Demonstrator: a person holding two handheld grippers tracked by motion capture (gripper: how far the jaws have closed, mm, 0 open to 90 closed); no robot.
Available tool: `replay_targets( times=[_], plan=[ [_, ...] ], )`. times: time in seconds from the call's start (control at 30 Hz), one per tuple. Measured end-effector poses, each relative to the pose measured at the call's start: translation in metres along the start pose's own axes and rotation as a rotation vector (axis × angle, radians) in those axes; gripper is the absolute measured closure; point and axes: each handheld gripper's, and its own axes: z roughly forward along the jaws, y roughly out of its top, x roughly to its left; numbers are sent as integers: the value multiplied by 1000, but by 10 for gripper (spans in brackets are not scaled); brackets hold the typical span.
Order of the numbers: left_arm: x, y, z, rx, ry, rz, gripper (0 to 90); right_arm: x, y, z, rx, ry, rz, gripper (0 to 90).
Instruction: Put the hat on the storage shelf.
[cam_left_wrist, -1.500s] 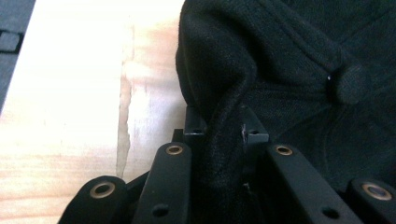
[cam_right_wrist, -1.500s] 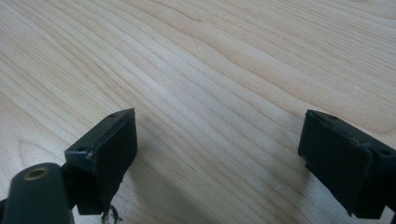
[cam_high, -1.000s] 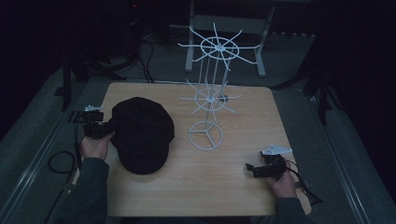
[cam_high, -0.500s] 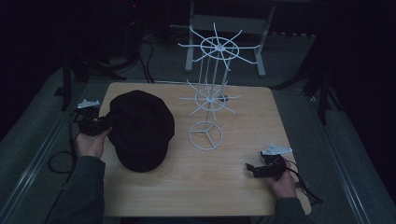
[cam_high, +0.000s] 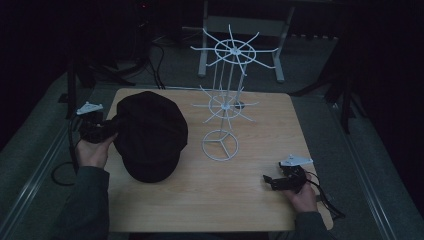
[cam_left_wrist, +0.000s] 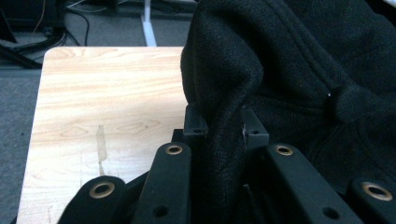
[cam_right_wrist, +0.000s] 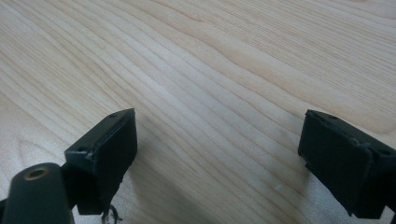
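Observation:
A black cloth cap (cam_high: 148, 134) is on the left part of the wooden table (cam_high: 250, 200), its left edge raised. My left gripper (cam_high: 111, 129) is shut on that edge. In the left gripper view the two jaws pinch a fold of the cap (cam_left_wrist: 289, 70) between them, and my left gripper (cam_left_wrist: 223, 131) has dark fabric bunched at its tips. My right gripper (cam_high: 269, 180) rests near the table's front right corner, pointing left. Seen from the right gripper view, my right gripper (cam_right_wrist: 219, 149) stands open over bare wood with nothing between its jaws.
A white wire display stand (cam_high: 226, 95) with two tiers of radiating arms and a round base stands at the table's middle, just right of the cap. Cables (cam_high: 60, 175) lie on the grey floor to the left. A metal frame (cam_high: 240, 30) stands behind the table.
My left hand has risen and shifted away from me with the cap's edge in the gripper, lifting that side of the cap. The right hand has kept still.

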Motion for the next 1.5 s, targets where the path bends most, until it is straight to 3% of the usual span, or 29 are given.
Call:
replay_targets(
  times=[0.87,1.03,1.3,1.5],
  plan=[
    [-10,24,-26,-102,-122,69,789,0,0,0,0,-1,-4,116],
    [-10,27,-32,-126,-158,59,789,0,0,0,-2,-1,-3,116],
    [-13,35,-40,-156,-173,72,789,0,0,0,-2,-1,-2,116],
    [-16,39,-44,-192,-217,65,788,0,0,0,-3,-1,-1,116]
  ],
)
